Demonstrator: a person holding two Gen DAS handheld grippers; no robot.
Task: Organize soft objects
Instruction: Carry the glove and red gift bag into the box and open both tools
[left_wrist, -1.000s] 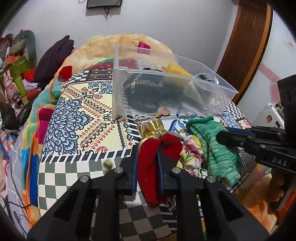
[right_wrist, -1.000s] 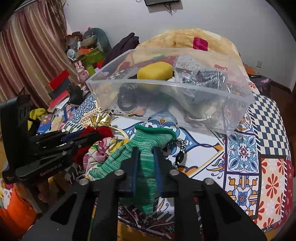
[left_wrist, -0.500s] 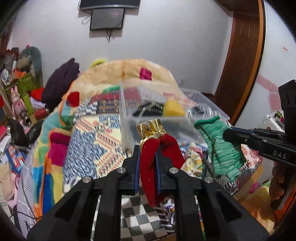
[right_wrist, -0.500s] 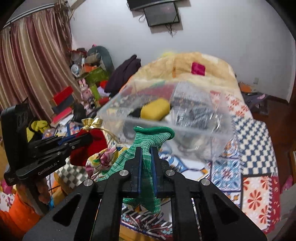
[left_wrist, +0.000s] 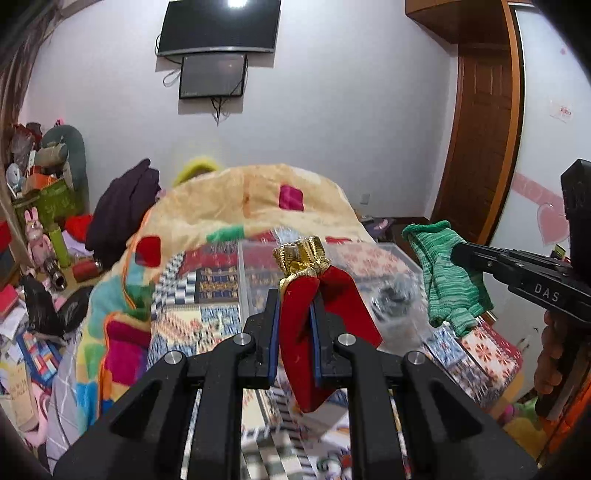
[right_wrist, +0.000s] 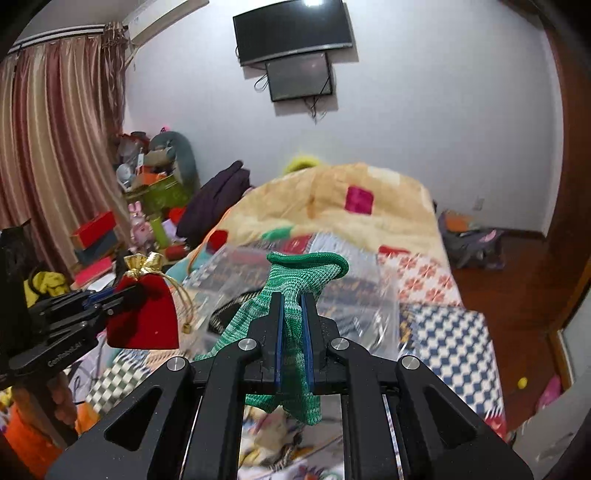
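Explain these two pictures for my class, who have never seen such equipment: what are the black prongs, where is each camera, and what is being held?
No robot here: a person holds a two-finger gripper in each hand, with a camera on each looking along its fingers. In the left camera's picture, the left gripper pinches a red velvet pouch with a gold top. In the right camera's picture, the right gripper pinches a green knitted glove. Beyond both, blurred, a clear plastic bin sits on a patchwork bedspread.

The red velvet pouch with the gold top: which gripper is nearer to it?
Left. The left gripper holds the red pouch pinched between its fingers. The right gripper is off to the right, apart from it, shut on a green sock.
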